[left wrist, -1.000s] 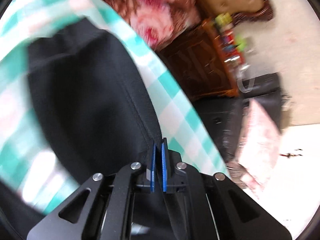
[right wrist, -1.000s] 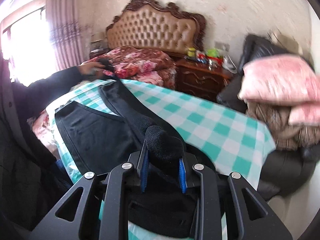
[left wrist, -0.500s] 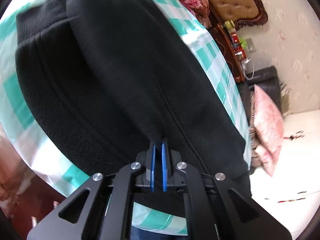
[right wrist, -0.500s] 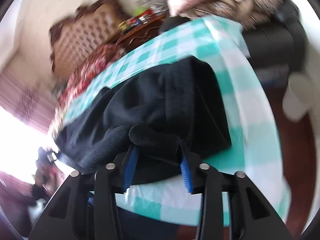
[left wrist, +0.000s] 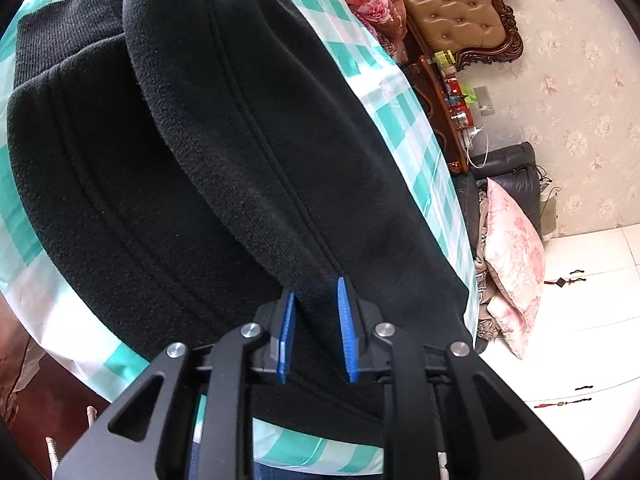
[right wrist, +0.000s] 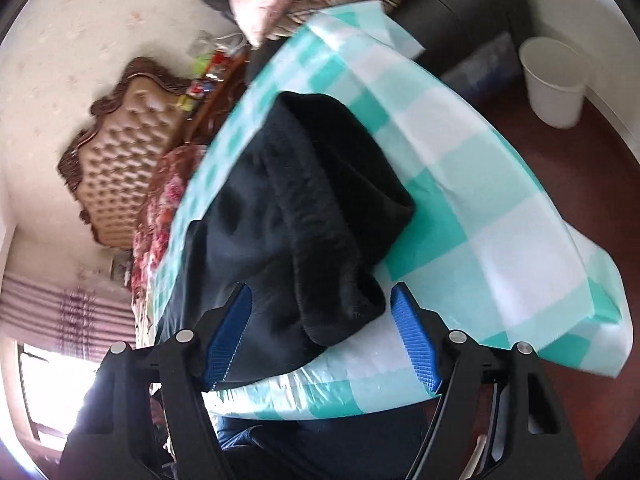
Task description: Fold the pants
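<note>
Here the black pants [left wrist: 208, 168] lie folded on the green-checked tablecloth [right wrist: 480, 184], a fold of fabric between the left gripper [left wrist: 314, 332]'s parting blue pads, while the right gripper [right wrist: 322, 336]'s jaws spread wide, clear of the cloth.

My pants [left wrist: 224, 152] lie folded on the table [left wrist: 404, 128], one layer doubled over another. My left gripper [left wrist: 316, 312] sits at their near edge, its jaws opening with a fold of cloth between them. My right gripper [right wrist: 320, 320] is at the near corner of the table [right wrist: 500, 216], jaws opening, pads standing clear on either side of the bunched end of the pants [right wrist: 304, 200]. Beyond the table's far side stands a bed headboard [left wrist: 452, 4], a nightstand [left wrist: 444, 100] just beside it, then a pillow [left wrist: 516, 252]. A cup [right wrist: 554, 80] stands on the floor past the table's corner.
</note>
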Demonstrator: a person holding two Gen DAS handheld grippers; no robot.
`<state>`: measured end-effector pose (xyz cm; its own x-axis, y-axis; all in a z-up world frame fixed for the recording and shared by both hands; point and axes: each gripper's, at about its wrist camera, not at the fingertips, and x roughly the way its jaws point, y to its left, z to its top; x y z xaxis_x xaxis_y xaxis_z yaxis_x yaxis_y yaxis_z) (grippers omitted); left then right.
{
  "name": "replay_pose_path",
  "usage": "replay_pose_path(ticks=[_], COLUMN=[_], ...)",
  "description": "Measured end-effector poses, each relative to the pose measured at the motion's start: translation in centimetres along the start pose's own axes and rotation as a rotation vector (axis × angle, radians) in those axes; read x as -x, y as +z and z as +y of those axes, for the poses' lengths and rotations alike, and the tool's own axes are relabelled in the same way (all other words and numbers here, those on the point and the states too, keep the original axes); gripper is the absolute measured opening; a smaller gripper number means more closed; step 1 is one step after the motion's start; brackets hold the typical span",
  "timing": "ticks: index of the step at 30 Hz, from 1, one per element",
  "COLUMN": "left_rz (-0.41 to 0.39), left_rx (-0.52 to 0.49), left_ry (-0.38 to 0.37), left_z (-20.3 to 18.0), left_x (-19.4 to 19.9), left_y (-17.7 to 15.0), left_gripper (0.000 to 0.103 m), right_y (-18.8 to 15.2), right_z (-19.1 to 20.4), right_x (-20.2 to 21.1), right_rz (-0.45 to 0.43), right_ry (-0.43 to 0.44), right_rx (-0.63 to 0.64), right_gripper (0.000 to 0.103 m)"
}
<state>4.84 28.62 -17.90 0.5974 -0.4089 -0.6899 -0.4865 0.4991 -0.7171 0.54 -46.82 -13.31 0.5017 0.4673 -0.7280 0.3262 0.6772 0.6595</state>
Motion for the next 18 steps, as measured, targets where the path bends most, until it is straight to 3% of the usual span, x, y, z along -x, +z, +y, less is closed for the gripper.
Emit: replay_pose_path(ticks=[2,4,6,8,11,15,18], left_rz=[0.001,0.004,-0.001,-0.004,-0.003,-0.065,-0.105], left_rx=[-0.003,-0.006,-0.022,-0.033,-0.057,-0.123,-0.138], left_ry=[-0.002,0.001,0.014,0.014,0.006,-0.038,-0.043], left_z=[-0.1,-0.1,0.1,-0.5,-2.2,-6.1,-5.9], left_x=[0.0,-0.1,0.1,0.2,0.6,3.1,5.5], left_y=[0.0,0.1,0.3,0.5,1.6,2.7,0.7], left_gripper=[0.021,0.018,0.006,0.006,0.005,0.005,0.005], right_y=[-0.4,-0.7,-0.5,0.1,2.3,5.0,4.7], right_z=[-0.3,-0.3,0.1,1.0,4.5,9.9,9.4], right_x=[-0.3,-0.5,-0.7,-0.1,1.5,2.3,3.0], right_rz=[0.014,0.011,0.002,-0.019,-0.079,-0.15,-0.175], right_ry=[-0.021,-0.021,-0.095,-0.103,-0.085,-0.068,-0.087], right_rx=[-0.006,-0.013,-0.008,0.006,0.103,0.26,0.275], right_gripper=[0.07,0.061,0.031,0.017,0.015,0.015,0.014])
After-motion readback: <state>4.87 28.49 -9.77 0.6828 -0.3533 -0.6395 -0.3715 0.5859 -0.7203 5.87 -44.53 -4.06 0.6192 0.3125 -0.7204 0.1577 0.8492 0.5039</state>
